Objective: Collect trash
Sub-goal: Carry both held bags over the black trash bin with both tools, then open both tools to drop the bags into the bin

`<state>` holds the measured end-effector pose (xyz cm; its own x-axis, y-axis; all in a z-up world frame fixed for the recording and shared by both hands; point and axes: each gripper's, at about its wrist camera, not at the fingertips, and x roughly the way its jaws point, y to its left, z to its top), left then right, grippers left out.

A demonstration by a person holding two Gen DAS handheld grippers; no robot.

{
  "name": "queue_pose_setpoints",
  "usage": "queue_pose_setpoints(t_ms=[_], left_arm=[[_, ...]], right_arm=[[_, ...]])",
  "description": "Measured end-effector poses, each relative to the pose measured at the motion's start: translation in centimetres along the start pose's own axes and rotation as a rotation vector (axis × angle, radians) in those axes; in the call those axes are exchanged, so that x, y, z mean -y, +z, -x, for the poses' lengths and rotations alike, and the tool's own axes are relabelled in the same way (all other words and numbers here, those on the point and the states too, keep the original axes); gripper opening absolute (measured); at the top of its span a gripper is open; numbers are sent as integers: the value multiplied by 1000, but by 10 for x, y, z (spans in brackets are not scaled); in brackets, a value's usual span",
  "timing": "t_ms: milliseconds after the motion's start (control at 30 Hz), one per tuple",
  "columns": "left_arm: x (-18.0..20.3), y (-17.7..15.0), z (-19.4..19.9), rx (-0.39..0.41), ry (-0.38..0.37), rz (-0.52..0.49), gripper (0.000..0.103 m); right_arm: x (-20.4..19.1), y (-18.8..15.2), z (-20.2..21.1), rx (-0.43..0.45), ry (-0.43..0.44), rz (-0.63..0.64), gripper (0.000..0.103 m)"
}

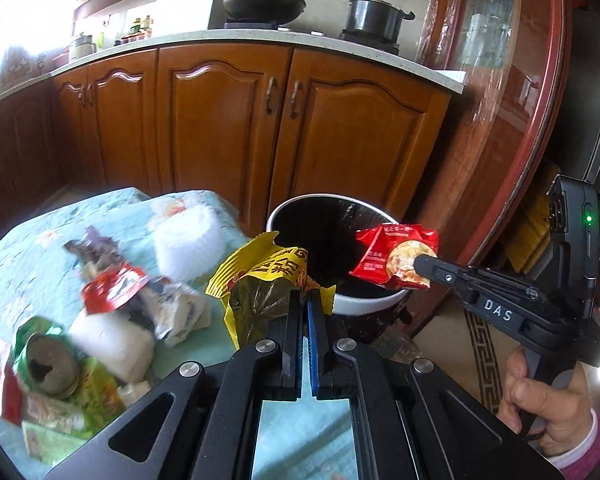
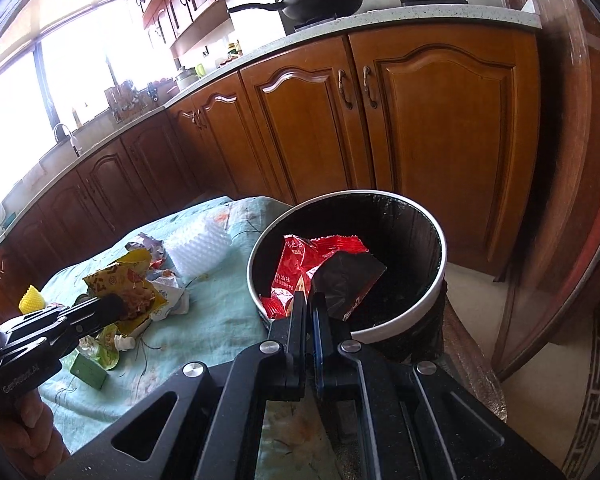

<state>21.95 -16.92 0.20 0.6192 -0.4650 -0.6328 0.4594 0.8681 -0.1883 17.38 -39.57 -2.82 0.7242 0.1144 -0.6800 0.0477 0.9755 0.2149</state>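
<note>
My left gripper (image 1: pixel 307 294) is shut on a crumpled yellow snack wrapper (image 1: pixel 264 280), held above the table's right edge beside the bin; the same yellow wrapper (image 2: pixel 126 284) shows at the left gripper (image 2: pixel 118 306) in the right wrist view. My right gripper (image 2: pixel 309 298) is shut on a red snack wrapper (image 2: pixel 320 268) that hangs over the mouth of the white-rimmed bin (image 2: pixel 404 326) lined with black. From the left wrist view the red wrapper (image 1: pixel 396 256) sits at the right gripper (image 1: pixel 422 266) above the bin (image 1: pixel 364 306).
More trash lies on the light blue tablecloth (image 1: pixel 28 240): wrappers (image 1: pixel 112 284), a white roll (image 1: pixel 112 340), a white foam cup (image 1: pixel 190 244), a green packet (image 1: pixel 48 360). Wooden cabinets (image 1: pixel 228 120) stand behind, with a wok (image 1: pixel 260 0) and pot (image 1: pixel 374 14) on the counter. A round table edge (image 2: pixel 560 200) curves at right.
</note>
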Motion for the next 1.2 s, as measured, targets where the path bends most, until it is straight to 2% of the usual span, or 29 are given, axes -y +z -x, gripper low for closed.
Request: queue_pose_setpoints(t_ms=[300, 633, 667, 733, 800, 833, 867, 1000, 1067, 1167, 1200], left_arm=[[10, 36, -62, -39, -47, -24, 1], [13, 59, -124, -120, -59, -6, 2], [13, 59, -128, -128, -58, -4, 6], [12, 61, -134, -144, -61, 4, 20], [14, 60, -135, -130, -50, 5, 37], [14, 58, -133, -125, -42, 4, 41], [13, 55, -130, -122, -35, 7, 50], [11, 43, -109, -93, -36, 32, 56], [5, 33, -95, -75, -27, 48, 63], [0, 19, -73, -39, -10, 77, 72], [-1, 13, -64, -28, -2, 86, 74]], right_arm=[[24, 25, -28, -54, -19, 18, 2], [40, 31, -53, -115, -37, 22, 4], [40, 30, -54, -120, -36, 22, 8], [43, 31, -58, -127, -32, 16, 8], [47, 31, -60, -135, -30, 1, 15], [49, 31, -59, -134, -29, -7, 22], [50, 31, -58, -130, -30, -13, 29], [56, 25, -50, -107, -20, -52, 46], [54, 20, -42, -86, -14, -69, 64], [50, 11, -30, -49, 5, -98, 79], [48, 9, -27, -39, 11, -108, 81]])
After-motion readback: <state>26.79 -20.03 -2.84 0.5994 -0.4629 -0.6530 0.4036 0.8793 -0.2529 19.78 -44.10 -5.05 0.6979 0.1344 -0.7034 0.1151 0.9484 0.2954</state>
